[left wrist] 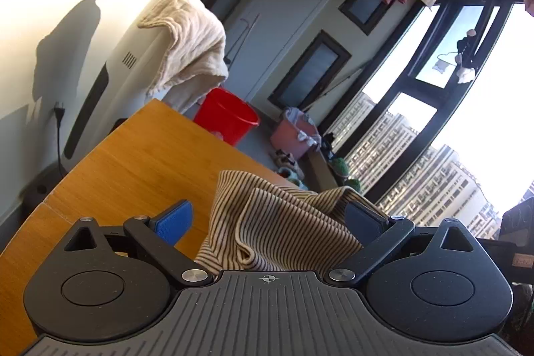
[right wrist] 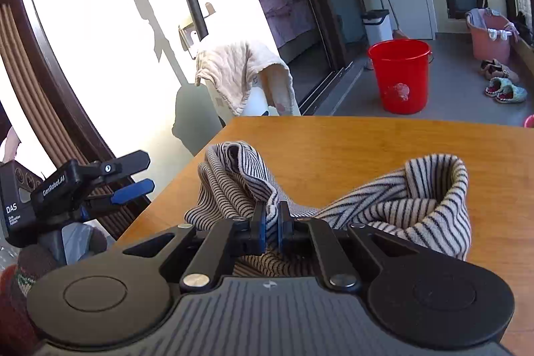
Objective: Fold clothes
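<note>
1. A crumpled cream garment with thin dark stripes lay bunched on the near part of the orange-brown wooden table.
2. The right gripper was clenched on a fold of that striped cloth, its black jaws nearly together with fabric pinched between them.
3. The left gripper was released, its blue-padded jaws spread wide; the striped cloth rose between them, lying against the right-hand pad but not squeezed.
4. In the right wrist view, the left gripper hung off the table's left edge, jaws apart.
5. A round red plastic bucket stood on the grey floor beyond the far edge.
6. A cream towel hung over a white appliance at far left.
</note>
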Motion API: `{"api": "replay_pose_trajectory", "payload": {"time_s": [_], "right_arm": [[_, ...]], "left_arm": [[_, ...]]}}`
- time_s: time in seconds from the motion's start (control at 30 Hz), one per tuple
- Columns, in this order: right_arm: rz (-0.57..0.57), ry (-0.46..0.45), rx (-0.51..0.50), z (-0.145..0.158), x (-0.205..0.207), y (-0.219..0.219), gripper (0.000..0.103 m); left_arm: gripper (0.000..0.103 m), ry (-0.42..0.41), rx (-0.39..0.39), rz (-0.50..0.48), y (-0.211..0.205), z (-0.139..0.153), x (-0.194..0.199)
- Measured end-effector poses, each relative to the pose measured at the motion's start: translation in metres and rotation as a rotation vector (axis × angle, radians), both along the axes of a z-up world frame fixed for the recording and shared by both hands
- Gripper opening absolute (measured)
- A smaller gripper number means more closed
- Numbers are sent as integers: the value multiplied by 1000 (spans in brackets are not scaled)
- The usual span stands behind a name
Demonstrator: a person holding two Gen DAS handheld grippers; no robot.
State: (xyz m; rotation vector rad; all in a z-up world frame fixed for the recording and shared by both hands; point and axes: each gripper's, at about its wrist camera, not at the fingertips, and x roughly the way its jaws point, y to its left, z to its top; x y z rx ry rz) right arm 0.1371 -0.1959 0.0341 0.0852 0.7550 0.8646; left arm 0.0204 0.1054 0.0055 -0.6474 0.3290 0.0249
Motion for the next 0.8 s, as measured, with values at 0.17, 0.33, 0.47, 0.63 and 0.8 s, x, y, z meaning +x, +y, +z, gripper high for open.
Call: {"api": "replay_pose_trajectory", "payload": {"time_s": [0.17, 0.33, 0.47, 0.63, 0.8], "right_arm": [[-61, 29, 10, -47, -47, -12, 6], [-83, -18, -12, -42, -60, -18, 5], [-46, -123, -15, -22, -85, -31, 16], [-79, -337, 95, 27, -107, -44, 44], [-210, -260, -90, -2, -77, -37, 48]], "left_arm": [[103, -22, 94, -43, -12, 28, 7], [69, 75, 352, -87, -58, 26, 16], [55, 184, 405, -55, -59, 2, 10], [55, 216, 377, -49, -53, -17, -5], [56, 217, 455, -40, -65, -16, -11]]}}
